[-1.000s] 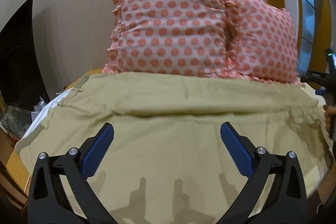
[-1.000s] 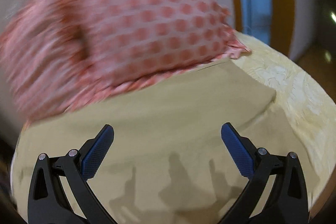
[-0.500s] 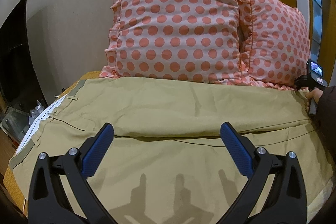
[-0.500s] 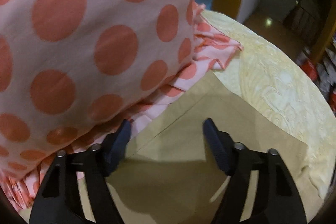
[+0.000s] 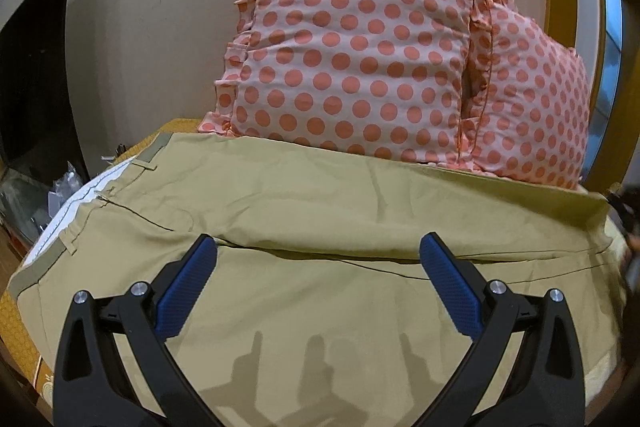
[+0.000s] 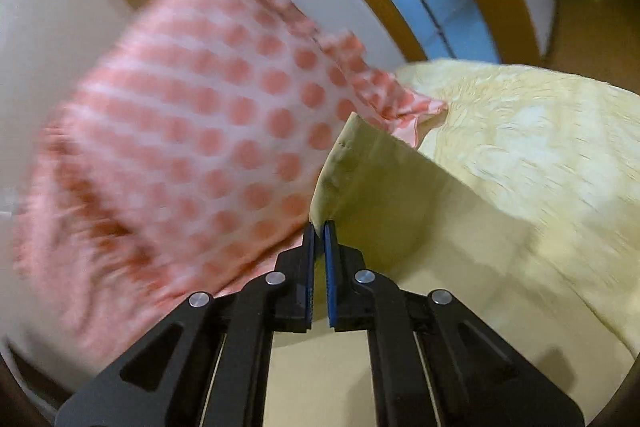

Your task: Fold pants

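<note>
Khaki pants (image 5: pixel 320 211) lie spread across the bed, waistband at the left, legs running right. My left gripper (image 5: pixel 318 259) is open and empty, hovering above the middle of the pants near the crease between the legs. My right gripper (image 6: pixel 319 229) is shut on the hem corner of the far pant leg (image 6: pixel 360 167) and lifts it off the bed, just in front of the pillow. In the left wrist view that lifted hem (image 5: pixel 596 211) shows at the far right.
Two pink pillows with orange dots (image 5: pixel 352 51) (image 6: pixel 192 131) lean on the wall behind the pants. A pale yellow bedspread (image 6: pixel 540 131) lies to the right. The bed's left edge (image 5: pixel 24 307) drops to a cluttered floor.
My right gripper closed on the far leg's hem corner and raised it. The left gripper stayed open over the pants, shifting slightly.
</note>
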Demonstrator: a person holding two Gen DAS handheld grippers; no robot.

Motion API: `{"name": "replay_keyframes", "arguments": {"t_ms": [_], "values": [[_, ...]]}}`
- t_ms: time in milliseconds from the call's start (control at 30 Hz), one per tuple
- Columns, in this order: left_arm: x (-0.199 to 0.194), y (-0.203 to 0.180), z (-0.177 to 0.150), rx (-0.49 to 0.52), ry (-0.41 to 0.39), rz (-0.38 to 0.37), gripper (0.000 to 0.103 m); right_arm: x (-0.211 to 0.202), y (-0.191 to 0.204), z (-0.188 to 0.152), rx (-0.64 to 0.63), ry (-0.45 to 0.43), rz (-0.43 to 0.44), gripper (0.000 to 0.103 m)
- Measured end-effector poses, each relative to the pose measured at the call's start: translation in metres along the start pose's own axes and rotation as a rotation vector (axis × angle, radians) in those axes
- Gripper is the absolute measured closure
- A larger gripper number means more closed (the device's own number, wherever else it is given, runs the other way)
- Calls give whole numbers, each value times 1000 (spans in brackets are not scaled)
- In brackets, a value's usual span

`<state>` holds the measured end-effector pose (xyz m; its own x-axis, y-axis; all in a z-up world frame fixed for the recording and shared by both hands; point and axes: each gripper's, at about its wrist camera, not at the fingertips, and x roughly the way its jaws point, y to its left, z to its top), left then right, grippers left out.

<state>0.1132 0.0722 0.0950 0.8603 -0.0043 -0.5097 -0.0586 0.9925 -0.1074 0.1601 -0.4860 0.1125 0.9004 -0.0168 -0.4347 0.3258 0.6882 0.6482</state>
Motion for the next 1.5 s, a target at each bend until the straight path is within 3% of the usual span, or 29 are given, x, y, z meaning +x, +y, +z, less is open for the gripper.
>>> {"name": "replay_keyframes", "arguments": {"t_ms": [100, 167, 300, 333, 433, 500, 533, 567, 633, 767, 1000, 1100, 1133, 1233, 1333, 1433, 1500], "values": [[-1, 7, 7, -16, 1, -28, 2, -70, -16, -31, 16, -17, 77, 98], [0, 12, 14, -21, -8, -41, 2, -95, -35, -53, 47, 2, 70, 98], [23, 21, 37, -36, 4, -43, 2, -100, -68, -82, 145, 94, 53, 97], [30, 22, 42, -44, 15, -60, 2, -95, -69, -84, 167, 114, 42, 90], [55, 31, 55, -90, 68, -134, 2, -92, -72, -87, 212, 154, 23, 38], [70, 35, 60, -114, 92, -154, 2, -90, -70, -88, 203, 140, 12, 37], [78, 36, 62, -123, 106, -153, 2, -91, -73, -89, 201, 136, 12, 38], [89, 38, 65, -136, 127, -151, 2, -89, -73, -88, 189, 122, 2, 56], [107, 40, 68, -158, 168, -137, 2, -82, -80, -85, 185, 105, 13, 101], [142, 48, 69, -239, 264, -146, 7, -94, -86, -78, 196, 36, 84, 101], [211, 56, 69, -322, 409, -104, 43, -97, -77, -66, 174, 7, 129, 101], [233, 68, 67, -396, 438, -112, 97, -97, -73, -62, 170, 0, 136, 101], [233, 72, 65, -421, 437, -126, 99, -97, -72, -60, 166, -3, 141, 101], [195, 74, 70, -401, 338, -145, 100, -103, -68, -55, 155, -17, 147, 101], [112, 74, 70, -349, 199, -182, 100, -122, -68, -51, 126, -59, 133, 101], [26, 79, 48, -314, 110, -207, 99, -139, -77, -53, 122, -79, 115, 101], [-16, 79, 23, -311, 92, -207, 99, -148, -85, -56, 121, -80, 98, 101]]}}
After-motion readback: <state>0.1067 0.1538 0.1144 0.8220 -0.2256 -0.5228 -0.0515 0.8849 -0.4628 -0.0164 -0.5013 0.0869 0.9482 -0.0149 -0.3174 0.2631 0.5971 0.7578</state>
